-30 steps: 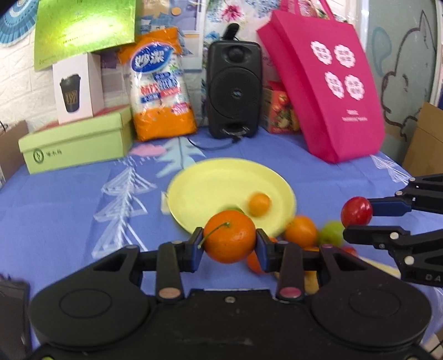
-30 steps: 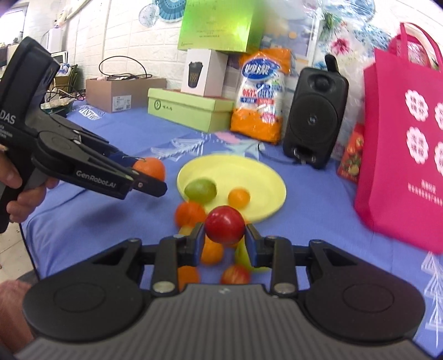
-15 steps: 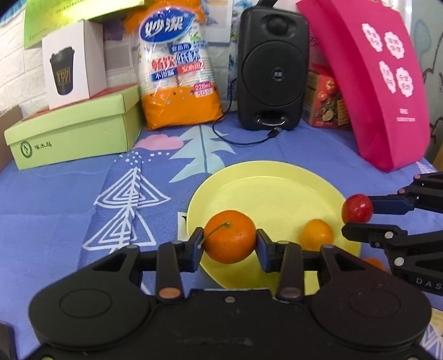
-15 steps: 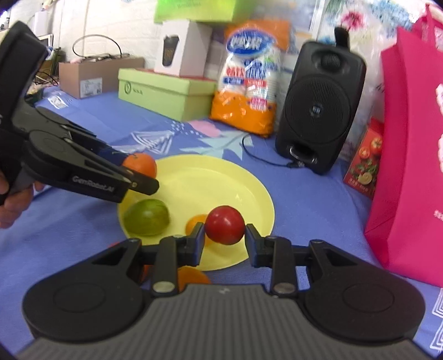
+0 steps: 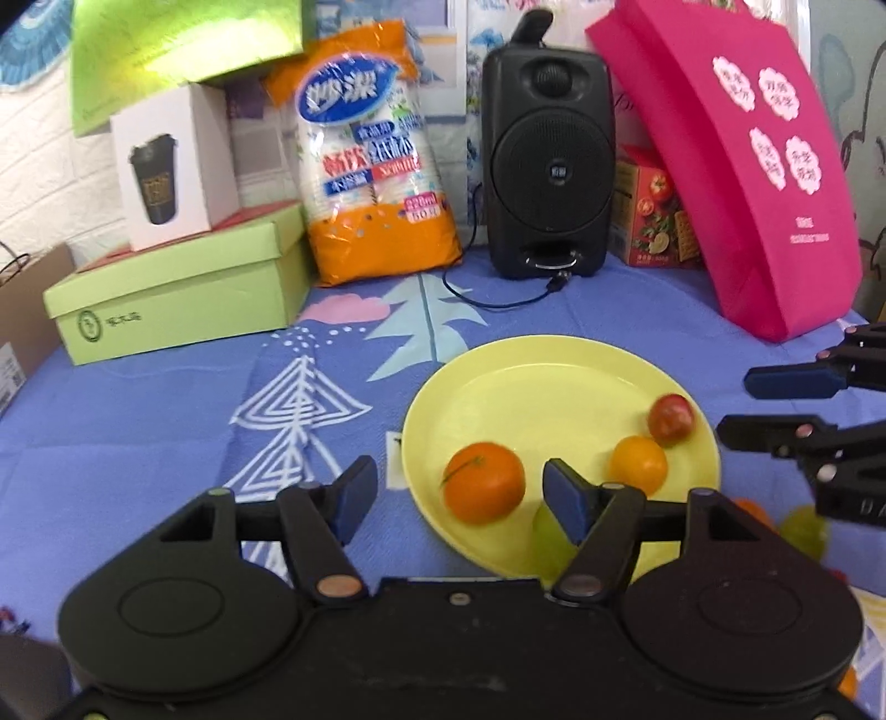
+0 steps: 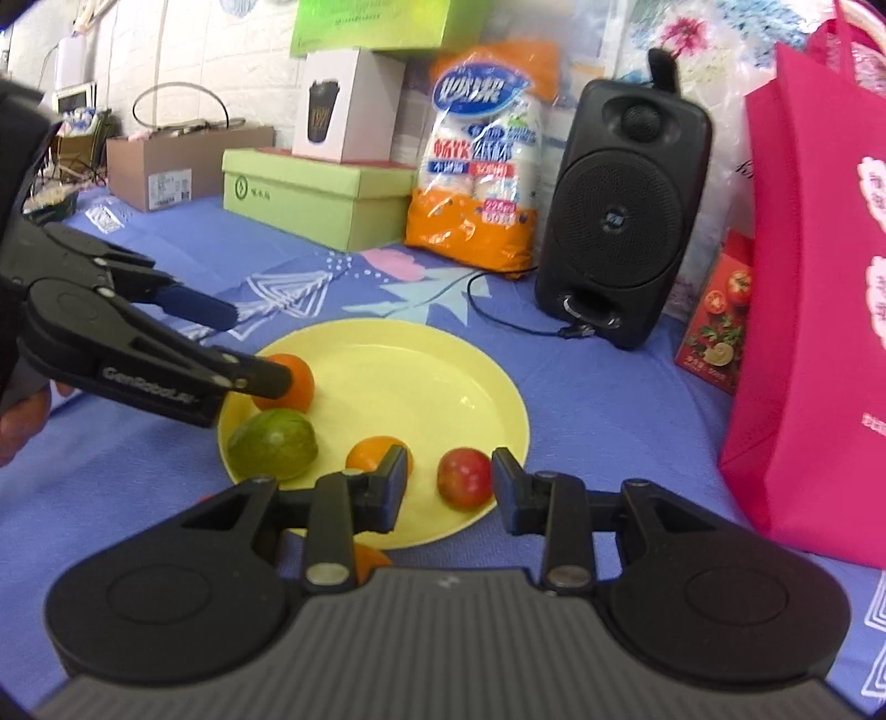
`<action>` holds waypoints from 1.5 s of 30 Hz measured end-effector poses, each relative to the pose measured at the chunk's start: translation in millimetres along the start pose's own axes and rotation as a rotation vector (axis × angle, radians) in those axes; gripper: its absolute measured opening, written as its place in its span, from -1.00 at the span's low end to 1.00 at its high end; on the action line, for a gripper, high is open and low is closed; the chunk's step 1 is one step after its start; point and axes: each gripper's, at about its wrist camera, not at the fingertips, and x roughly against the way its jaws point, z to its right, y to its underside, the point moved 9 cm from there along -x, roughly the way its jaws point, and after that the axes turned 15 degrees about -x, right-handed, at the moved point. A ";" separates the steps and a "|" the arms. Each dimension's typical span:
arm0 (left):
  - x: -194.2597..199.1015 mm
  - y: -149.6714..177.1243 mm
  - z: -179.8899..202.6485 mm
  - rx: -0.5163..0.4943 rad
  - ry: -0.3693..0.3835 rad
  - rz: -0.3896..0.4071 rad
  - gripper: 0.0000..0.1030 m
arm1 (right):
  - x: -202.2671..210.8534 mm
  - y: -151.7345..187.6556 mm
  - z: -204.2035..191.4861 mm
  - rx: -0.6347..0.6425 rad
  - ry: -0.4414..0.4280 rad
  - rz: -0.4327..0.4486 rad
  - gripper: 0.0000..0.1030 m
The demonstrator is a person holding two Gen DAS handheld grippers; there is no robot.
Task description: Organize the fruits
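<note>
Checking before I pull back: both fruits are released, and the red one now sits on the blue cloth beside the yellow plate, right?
Not quite. The red fruit sits on the yellow plate, not the cloth; the right wrist view shows it. Both are released.

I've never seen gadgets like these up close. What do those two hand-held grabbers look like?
Both are matte black plastic. The left gripper and right gripper each have two round housings, hinged link arms with metal pins, and dark blue pads on the fingers. White "GenRobot.AI" lettering marks the left one's side.

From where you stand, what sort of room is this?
Probably a lived-in room or small workspace: a table under a printed blue cloth, with a black speaker, a pack of paper cups and stacked boxes against a white brick wall.
</note>
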 end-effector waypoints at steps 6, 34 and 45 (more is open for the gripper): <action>38.1 22.1 8.8 0.026 0.013 0.006 0.30 | 37.4 14.6 9.2 -0.027 0.010 0.027 -0.24; 94.4 91.1 92.2 -0.023 0.139 -0.061 0.30 | 100.8 108.0 -4.2 -0.077 -0.023 -0.066 -0.17; 102.8 87.0 165.5 -0.119 0.288 -0.016 0.25 | 91.1 110.2 3.5 -0.082 -0.035 -0.087 -0.16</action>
